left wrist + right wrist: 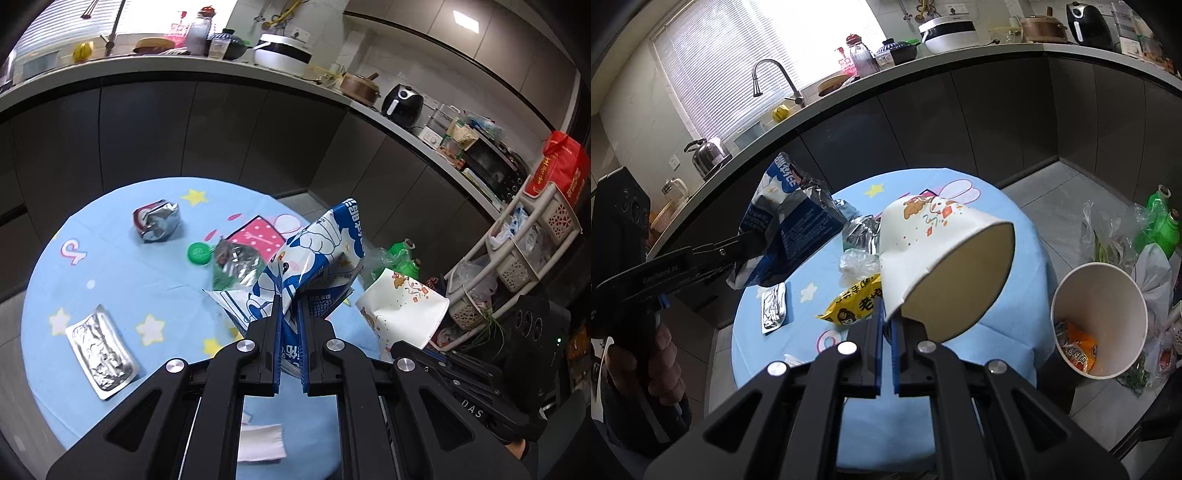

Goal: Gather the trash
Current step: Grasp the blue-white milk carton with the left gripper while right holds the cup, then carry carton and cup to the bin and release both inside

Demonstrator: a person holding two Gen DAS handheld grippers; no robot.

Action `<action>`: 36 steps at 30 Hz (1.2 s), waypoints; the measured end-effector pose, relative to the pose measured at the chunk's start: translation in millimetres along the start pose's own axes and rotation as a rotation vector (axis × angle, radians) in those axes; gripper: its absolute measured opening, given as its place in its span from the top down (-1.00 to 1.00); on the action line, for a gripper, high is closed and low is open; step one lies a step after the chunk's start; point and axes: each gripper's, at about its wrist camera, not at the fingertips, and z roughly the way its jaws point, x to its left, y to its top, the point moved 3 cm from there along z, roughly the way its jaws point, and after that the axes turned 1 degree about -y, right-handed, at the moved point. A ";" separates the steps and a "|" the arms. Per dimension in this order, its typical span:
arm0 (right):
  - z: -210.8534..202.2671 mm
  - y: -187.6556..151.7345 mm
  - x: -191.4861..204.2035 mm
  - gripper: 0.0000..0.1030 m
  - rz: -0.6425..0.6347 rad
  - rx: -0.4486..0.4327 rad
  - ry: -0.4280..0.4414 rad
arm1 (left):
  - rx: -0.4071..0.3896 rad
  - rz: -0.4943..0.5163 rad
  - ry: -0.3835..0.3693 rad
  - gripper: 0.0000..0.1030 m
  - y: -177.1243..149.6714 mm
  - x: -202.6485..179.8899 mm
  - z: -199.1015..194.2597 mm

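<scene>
My left gripper (291,308) clamps blue-white wrapper (314,251); my right gripper (885,314) pinches paper cup (923,236) rim, both above round table (110,273).

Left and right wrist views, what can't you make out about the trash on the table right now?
- Yellow snack packet: right wrist view, partly hidden behind the paper cup held by the right gripper.
- White paper scrap: left wrist view, partly covered by the left gripper.
- Blue and white bag: left wrist view, print too distorted to read.
</scene>
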 end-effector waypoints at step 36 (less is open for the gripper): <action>-37.5 -47.4 -230.4 0.90 0.358 -0.037 -0.233 | 0.266 0.249 -0.168 0.88 0.5 -199.6 194.1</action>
